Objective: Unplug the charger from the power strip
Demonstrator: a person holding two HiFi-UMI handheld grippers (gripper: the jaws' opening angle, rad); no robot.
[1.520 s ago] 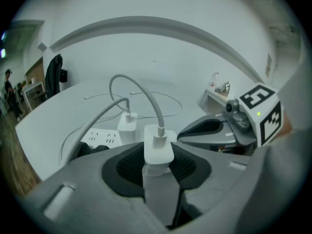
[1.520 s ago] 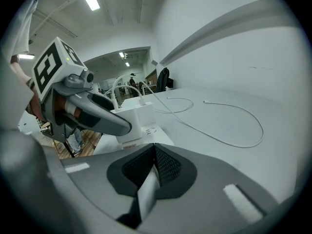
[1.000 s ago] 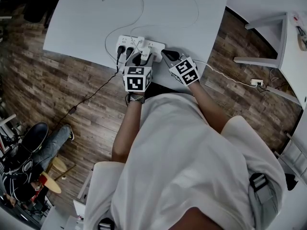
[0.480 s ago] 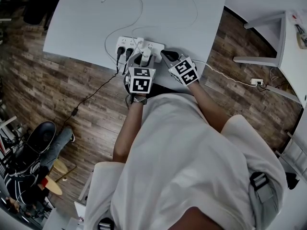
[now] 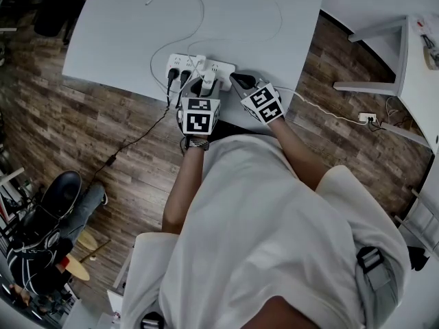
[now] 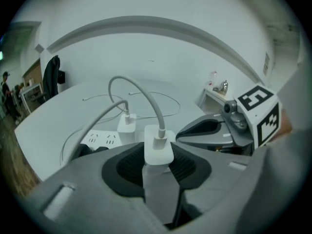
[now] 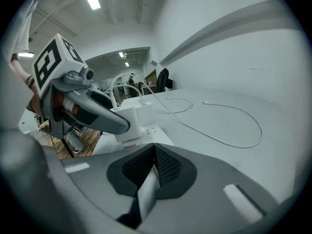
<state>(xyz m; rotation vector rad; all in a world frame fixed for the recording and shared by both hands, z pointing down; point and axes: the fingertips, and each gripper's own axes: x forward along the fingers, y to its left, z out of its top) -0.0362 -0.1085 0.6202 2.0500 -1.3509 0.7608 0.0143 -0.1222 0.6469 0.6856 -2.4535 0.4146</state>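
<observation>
A white power strip lies near the front edge of the white table. A white charger stands upright on the strip with its white cable rising from its top. My left gripper is shut on this charger, one pad on each side of it. A second white charger is plugged in just behind. My right gripper is shut with nothing between its pads, its tip at the strip's right end; whether it touches the strip I cannot tell.
Two black plugs sit in the strip's left end, and their black cable runs down to the wooden floor. Loose white cables curl across the table. A white stand is at the right. A seated person is at the lower left.
My left gripper has rolled slightly about its own line while keeping its grip on the charger. The right gripper and the strip have not moved.
</observation>
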